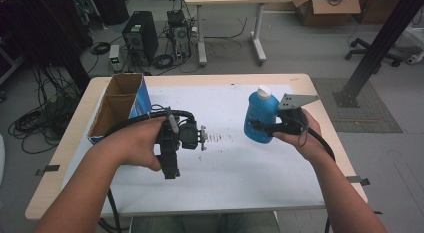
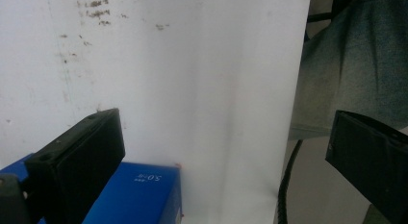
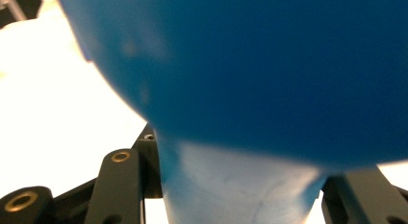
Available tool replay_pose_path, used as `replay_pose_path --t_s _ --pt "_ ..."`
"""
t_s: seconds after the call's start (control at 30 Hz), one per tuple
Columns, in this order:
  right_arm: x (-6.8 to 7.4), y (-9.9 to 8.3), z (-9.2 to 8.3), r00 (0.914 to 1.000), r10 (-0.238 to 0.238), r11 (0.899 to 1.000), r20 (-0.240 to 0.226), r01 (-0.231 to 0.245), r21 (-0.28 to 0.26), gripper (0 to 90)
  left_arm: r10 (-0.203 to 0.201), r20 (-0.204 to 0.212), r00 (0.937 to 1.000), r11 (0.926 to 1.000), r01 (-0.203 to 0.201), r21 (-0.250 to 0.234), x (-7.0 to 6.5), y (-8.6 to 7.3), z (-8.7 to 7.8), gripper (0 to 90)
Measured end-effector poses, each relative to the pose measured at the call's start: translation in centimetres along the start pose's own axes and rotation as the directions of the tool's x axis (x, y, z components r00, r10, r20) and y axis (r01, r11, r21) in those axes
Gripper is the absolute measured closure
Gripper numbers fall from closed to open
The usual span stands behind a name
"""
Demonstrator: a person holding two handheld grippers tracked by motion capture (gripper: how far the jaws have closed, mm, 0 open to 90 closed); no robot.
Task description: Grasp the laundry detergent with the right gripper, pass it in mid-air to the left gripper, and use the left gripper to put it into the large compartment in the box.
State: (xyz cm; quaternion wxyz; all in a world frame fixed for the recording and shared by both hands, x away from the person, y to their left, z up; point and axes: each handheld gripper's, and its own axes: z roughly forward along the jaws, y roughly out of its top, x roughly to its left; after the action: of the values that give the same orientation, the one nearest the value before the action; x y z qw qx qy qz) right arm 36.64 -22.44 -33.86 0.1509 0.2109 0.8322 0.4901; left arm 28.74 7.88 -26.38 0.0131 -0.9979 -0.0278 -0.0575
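Observation:
A blue bottle (image 1: pixel 260 115) with a white cap hangs upright above the right part of the table. My right gripper (image 1: pixel 264 127) is shut on its lower body from the right side. In the right gripper view the blue bottle (image 3: pixel 250 65) looms very close, with my right gripper (image 3: pixel 240 200) clamped on its pale lower part. Over the left middle of the table my left gripper (image 1: pixel 171 173) points back toward the person. Its jaws stand wide open in the left gripper view, where my left gripper (image 2: pixel 216 137) has nothing between the jaws but the white mat (image 2: pixel 192 65).
An open cardboard box (image 1: pixel 117 105) with a blue side stands at the table's back left. Dark smudges (image 1: pixel 215 138) mark the white mat (image 1: pixel 225 173). A blue box corner (image 2: pixel 144 190) shows beside the left jaw. The person's jeans (image 2: pixel 356 56) lie past the table edge.

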Motion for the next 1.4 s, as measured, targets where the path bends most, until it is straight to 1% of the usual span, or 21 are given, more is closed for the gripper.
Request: replay_pose_path --t_s 0.03,0.07,0.13,0.3,0.33,0.37,0.57,0.77,0.8,0.83,0.9,0.93,0.97,1.0,1.03,1.1,1.17,1.2,1.27,1.3,1.4 --pt "0.0 0.0 0.0 1.0000 0.000 1.000 0.000 0.000 0.000 46.1 0.000 0.000 1.0000 1.0000 0.000 0.000 0.0 0.0 0.0 0.2" --pt "0.3 -0.1 -0.2 0.9993 -0.022 1.000 -0.031 0.022 0.004 46.0 0.005 0.000 1.0000 1.0000 -0.005 0.001 0.0 0.1 -0.1 0.2" --pt "0.6 -0.2 -0.3 0.9974 -0.037 0.999 -0.061 0.038 0.007 46.0 0.009 0.001 1.0000 1.0000 -0.009 -0.002 0.0 0.3 -0.3 0.2" --pt "1.6 -0.7 -0.2 0.9864 -0.085 0.996 -0.141 0.088 0.013 46.0 0.012 0.000 0.9999 0.9999 -0.012 -0.006 0.1 0.5 -0.6 0.2" --pt "1.6 -0.7 -0.2 0.9864 -0.085 0.996 -0.141 0.088 0.013 46.0 0.012 0.000 0.9999 0.9999 -0.012 -0.006 0.1 0.5 -0.6 0.2" --pt "1.9 -1.0 0.1 0.9812 -0.099 0.995 -0.166 0.103 0.016 45.9 0.011 0.002 0.9999 0.9999 -0.011 -0.007 0.1 0.5 -0.7 0.2" --pt "2.6 -1.6 0.8 0.9649 -0.126 0.991 -0.230 0.133 0.015 45.9 0.017 0.005 0.9999 0.9999 -0.017 0.002 0.2 0.8 -0.9 0.2" --pt "3.8 -1.7 1.5 0.9431 -0.172 0.983 -0.284 0.181 0.006 45.8 0.018 0.008 0.9998 0.9998 -0.018 -0.011 0.3 1.0 -0.9 0.2" --pt "3.8 -1.7 1.5 0.9431 -0.172 0.983 -0.284 0.181 0.006 45.8 0.018 0.008 0.9998 0.9998 -0.018 -0.011 0.3 1.0 -0.9 0.2" --pt "4.3 -1.7 1.8 0.9354 -0.182 0.982 -0.303 0.191 -0.002 45.8 0.022 0.011 0.9997 0.9997 -0.021 -0.007 0.3 1.1 -0.9 0.2" --pt "4.7 -1.7 2.0 0.9291 -0.191 0.980 -0.317 0.198 -0.007 45.8 0.018 0.017 0.9997 0.9998 -0.018 -0.006 0.3 1.2 -0.8 0.2" --pt "4.7 -1.7 2.0 0.9291 -0.191 0.980 -0.317 0.198 -0.007 45.8 0.018 0.017 0.9997 0.9998 -0.018 -0.006 0.3 1.2 -0.8 0.2" --pt "5.2 -1.7 2.3 0.9206 -0.203 0.977 -0.334 0.211 -0.013 45.8 0.027 0.018 0.9995 0.9996 -0.027 -0.006 0.3 1.3 -0.7 0.2" --pt "5.2 -1.7 2.3 0.9206 -0.203 0.977 -0.334 0.211 -0.013 45.8 0.027 0.018 0.9995 0.9996 -0.027 -0.006 0.3 1.3 -0.7 0.2" --pt "5.7 -1.7 2.7 0.9140 -0.208 0.976 -0.348 0.216 -0.016 45.8 0.031 0.020 0.9993 0.9995 -0.031 -0.006 0.4 1.4 -0.6 0.2" --pt "6.2 -1.7 3.2 0.9068 -0.214 0.974 -0.363 0.224 -0.016 45.8 0.034 0.021 0.9992 0.9993 -0.034 -0.014 0.4 1.5 -0.6 0.2" --pt "6.4 -1.7 3.3 0.9039 -0.218 0.973 -0.368 0.229 -0.015 45.8 0.037 0.022 0.9991 0.9992 -0.037 -0.013 0.4 1.5 -0.5 0.2" --pt "7.0 -1.8 3.9 0.8953 -0.223 0.972 -0.386 0.236 -0.013 45.8 0.039 0.024 0.9989 0.9992 -0.039 -0.014 0.4 1.6 -0.4 0.2" --pt "7.2 -1.8 4.1 0.8935 -0.226 0.971 -0.388 0.239 -0.013 45.8 0.041 0.025 0.9988 0.9991 -0.041 -0.013 0.4 1.6 -0.4 0.2" --pt "7.6 -1.7 4.6 0.8879 -0.227 0.970 -0.400 0.242 -0.015 45.8 0.042 0.026 0.9988 0.9990 -0.042 -0.013 0.4 1.6 -0.4 0.2" --pt "8.1 -1.7 5.1 0.8829 -0.225 0.970 -0.412 0.241 -0.015 45.7 0.040 0.030 0.9988 0.9992 -0.039 -0.009 0.3 1.5 -0.4 0.2"
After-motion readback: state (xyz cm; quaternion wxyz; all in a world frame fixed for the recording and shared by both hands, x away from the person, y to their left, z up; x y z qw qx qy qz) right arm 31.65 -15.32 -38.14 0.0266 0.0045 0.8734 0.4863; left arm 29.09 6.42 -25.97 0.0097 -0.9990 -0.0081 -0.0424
